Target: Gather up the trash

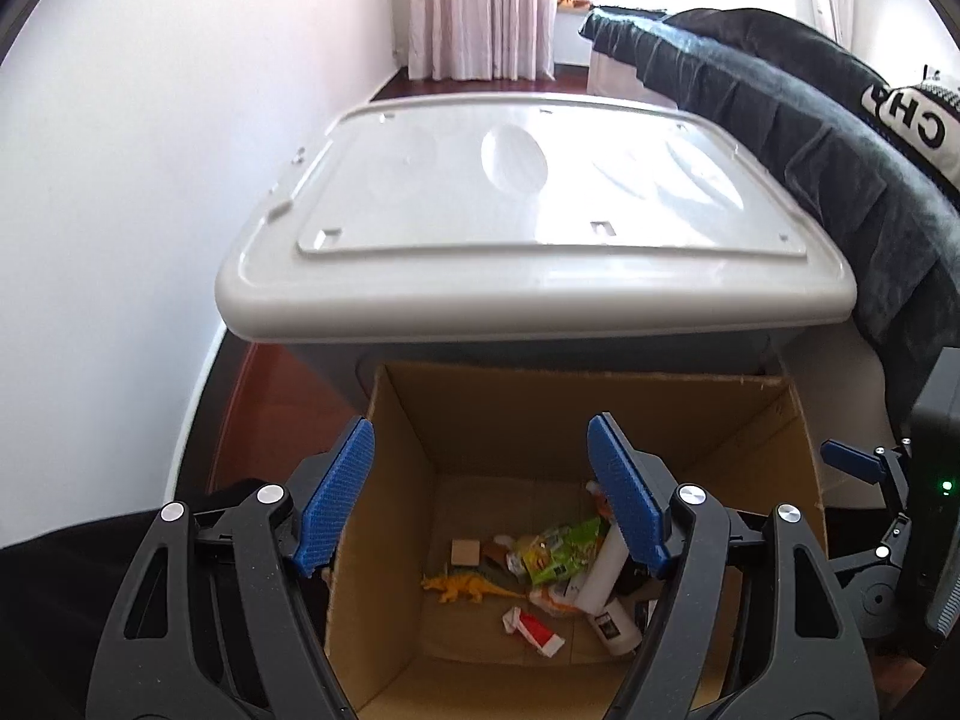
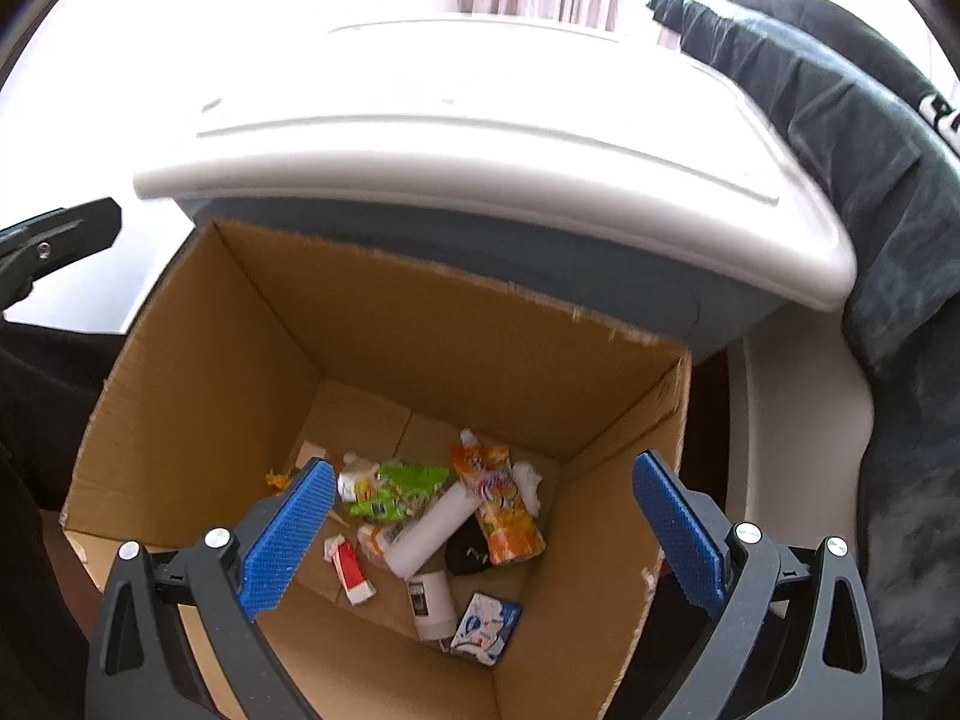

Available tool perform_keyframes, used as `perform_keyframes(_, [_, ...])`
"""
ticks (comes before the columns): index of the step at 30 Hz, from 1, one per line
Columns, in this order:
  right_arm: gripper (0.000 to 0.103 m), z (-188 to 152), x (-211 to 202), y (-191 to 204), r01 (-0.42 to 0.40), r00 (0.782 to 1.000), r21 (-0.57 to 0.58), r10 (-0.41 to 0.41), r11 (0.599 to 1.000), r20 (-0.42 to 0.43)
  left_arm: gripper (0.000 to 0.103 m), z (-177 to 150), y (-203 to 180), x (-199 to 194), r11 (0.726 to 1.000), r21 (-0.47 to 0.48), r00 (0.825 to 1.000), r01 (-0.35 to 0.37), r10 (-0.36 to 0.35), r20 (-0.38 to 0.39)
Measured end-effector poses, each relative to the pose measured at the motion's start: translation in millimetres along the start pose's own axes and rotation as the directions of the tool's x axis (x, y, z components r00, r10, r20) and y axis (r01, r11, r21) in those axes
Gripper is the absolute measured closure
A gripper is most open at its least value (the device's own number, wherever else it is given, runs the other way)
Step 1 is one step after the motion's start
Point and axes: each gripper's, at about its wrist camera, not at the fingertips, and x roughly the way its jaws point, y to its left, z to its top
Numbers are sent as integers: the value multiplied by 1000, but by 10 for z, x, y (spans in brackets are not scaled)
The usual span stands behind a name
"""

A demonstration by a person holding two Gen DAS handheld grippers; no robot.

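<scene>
Fingers of both grippers are seen spread, with nothing pinched between the blue pads. The left gripper (image 1: 480, 492) is held above the open mouth of the cardboard box (image 1: 396, 480), its pads parted and empty; the right gripper (image 2: 483, 528) is held over the same box with its pads set as wide as they are seen to go, also empty. Both are tilted steeply downward, so that the box floor is framed between each pair of fingers, a posture judged to suit dropping items in.

Trash is shown gathered on the box floor: a green snack wrapper (image 2: 393, 489), an orange pouch (image 2: 501, 510), a white cylinder (image 2: 429, 531), a red and white wrapper (image 2: 351, 567), a white bottle (image 2: 431, 603) and a small blue and white packet (image 2: 486, 624). A yellow toy dinosaur (image 1: 465, 587) and a small wooden block (image 1: 466, 552) are visible beside them in the left view.

The box is placed just in front of a lidded white storage bin (image 1: 540, 276), whose overhanging lid shades the far wall of the box. A dark garment (image 1: 810, 138) is draped to the right. No further trash is visible outside the box in either view.
</scene>
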Motion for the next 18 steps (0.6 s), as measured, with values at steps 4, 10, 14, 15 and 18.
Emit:
perform_keyframes(4, [5,157,-204,-22,6,998,-6,-5,1000,66,31,101,44,-71,1000,-15,999,-10,10,34])
perform_keyframes(10, [5,446,-473,-79,-9,989,-2,9,1000,150,31,271,145,-146,998,-58,998,7,-4,64])
perform_keyframes(14, [5,644,-584,-90,-14,980,-9,15,1000,199,23,358,170,-169,997,-72,997,5,1,83])
perform_keyframes(15, [5,693,-612,-88,-12,977,-11,14,1000,212,23,379,174,-178,997,-73,996,1,5,90])
perform_keyframes(18, [5,874,-690,-105,-19,967,-10,21,1000,254,23,451,186,-185,997,-77,994,2,6,105])
